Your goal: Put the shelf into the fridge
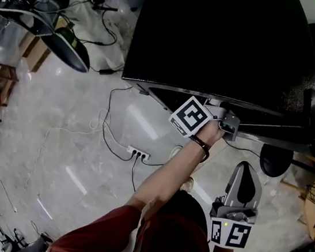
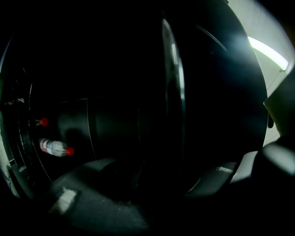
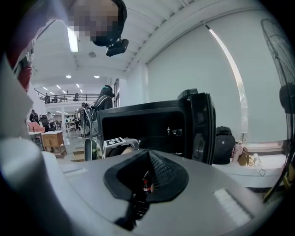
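Note:
The black fridge (image 1: 216,37) fills the top of the head view, seen from above. My left gripper (image 1: 230,126) reaches into its front opening, held by a bare hand. In the left gripper view the left gripper (image 2: 156,184) stands open in the dark interior, and I see nothing pressed between its fingers (image 2: 92,198). A thin glossy strip (image 2: 173,78) runs top to bottom there; I cannot tell whether it is the shelf's edge. My right gripper (image 1: 246,170) hangs back by the person's side, shut and empty. From the right gripper (image 3: 148,159) view the fridge (image 3: 143,124) stands open, its door (image 3: 203,126) swung right.
Bottles with red caps (image 2: 55,147) lie in the fridge's dark left side. A power strip (image 1: 138,153) with trailing cables lies on the pale floor. A black fan head (image 1: 64,45) is at left and a round black base (image 1: 275,160) at right. A backpack (image 3: 224,143) stands by the door.

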